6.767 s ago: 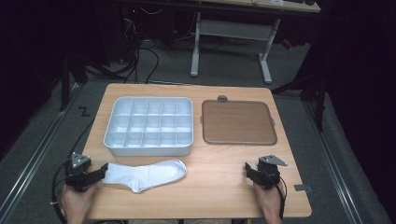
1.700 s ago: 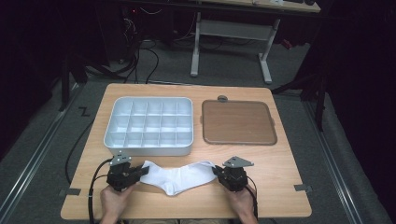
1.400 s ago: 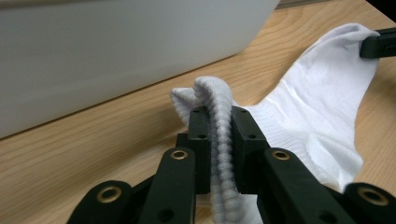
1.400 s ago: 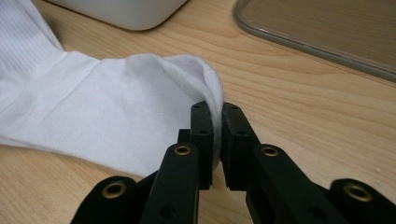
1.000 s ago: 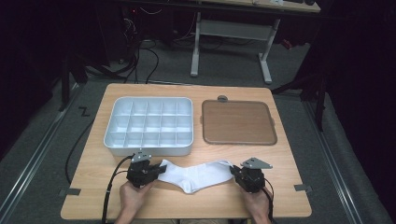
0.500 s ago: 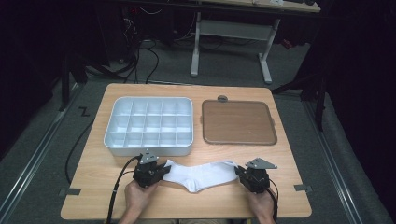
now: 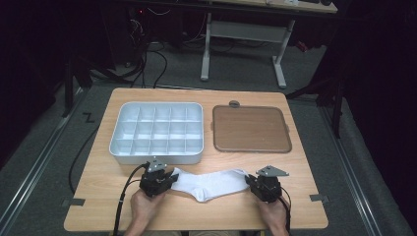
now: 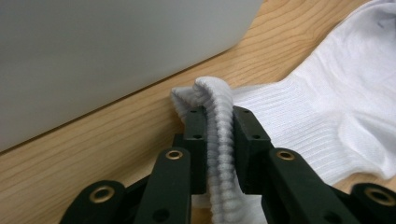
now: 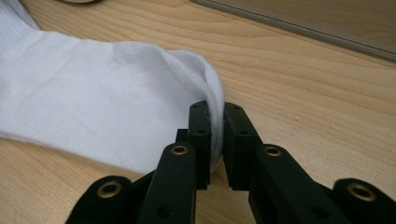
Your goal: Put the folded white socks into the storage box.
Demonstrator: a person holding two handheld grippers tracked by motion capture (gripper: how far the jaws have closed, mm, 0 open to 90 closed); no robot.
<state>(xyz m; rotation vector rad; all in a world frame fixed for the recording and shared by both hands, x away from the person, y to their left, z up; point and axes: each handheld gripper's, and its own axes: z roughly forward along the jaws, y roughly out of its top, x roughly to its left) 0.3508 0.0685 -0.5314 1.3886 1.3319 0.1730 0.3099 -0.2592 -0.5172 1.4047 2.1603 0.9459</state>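
A white sock (image 7: 211,183) lies stretched flat across the near part of the wooden table (image 7: 300,162). My left gripper (image 7: 169,179) is at its left end. In the left gripper view the ribbed cuff (image 8: 219,140) stands folded between the pads, and my left gripper (image 8: 219,135) is shut on it, its jaws having just been opening a little. My right gripper (image 7: 252,181) is at the toe end. In the right gripper view the thin toe edge (image 9: 215,116) sits between the pads of my right gripper (image 9: 215,121), whose jaws have also just eased apart slightly.
A white tray (image 7: 115,142) with several compartments stands just behind the left gripper, its wall close to the cuff. A brown flat board (image 7: 251,129) lies at the back right, with a small round disc (image 7: 234,103) at its far edge. The table's front edge is close under both hands.
Both hands came in from the table's front corners, took the sock's ends and carried it right to the middle. Over the last second it has barely shifted.
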